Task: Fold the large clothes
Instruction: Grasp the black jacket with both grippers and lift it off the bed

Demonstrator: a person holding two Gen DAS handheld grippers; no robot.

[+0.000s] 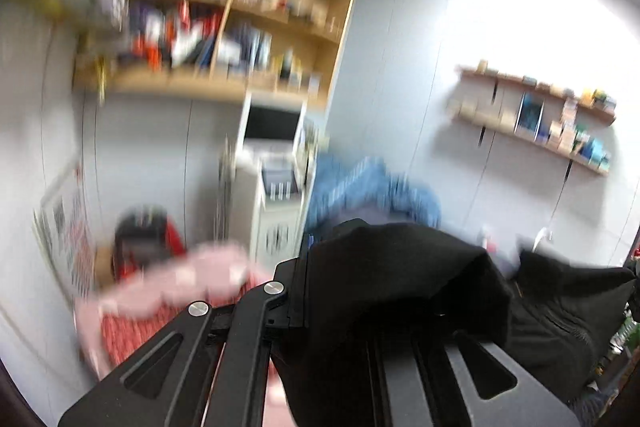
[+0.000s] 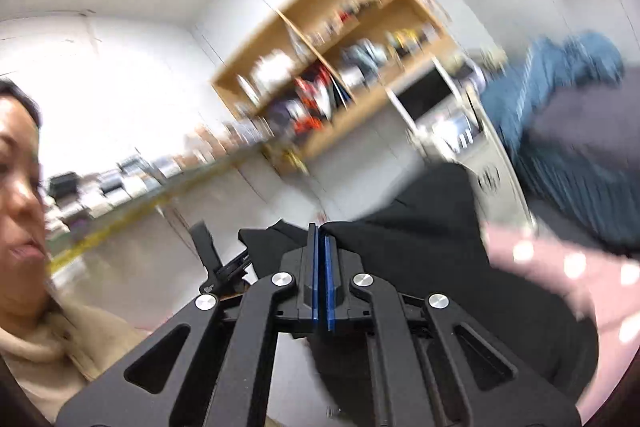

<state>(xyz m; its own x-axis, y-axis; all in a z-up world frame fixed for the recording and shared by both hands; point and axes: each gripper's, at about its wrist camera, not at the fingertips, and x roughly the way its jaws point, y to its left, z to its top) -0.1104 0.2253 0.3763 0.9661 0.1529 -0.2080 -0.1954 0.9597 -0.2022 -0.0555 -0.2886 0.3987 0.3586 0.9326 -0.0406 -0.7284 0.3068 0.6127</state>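
Black garment (image 1: 400, 287) is the biggest thing in view, lifted high in front of the wood shelf (image 1: 240, 27), likely raised to hang open before a fold. It spans both tools. Pink cloth (image 1: 180, 279) and blue cloth (image 1: 360, 183) lie below the shelf, probably waiting. Right tool (image 2: 322, 239): jaws closed tight, black fabric pinched at the tips. Left tool (image 1: 320, 267): closed too, garment draped over it, fingertips hidden. Heavy blur.
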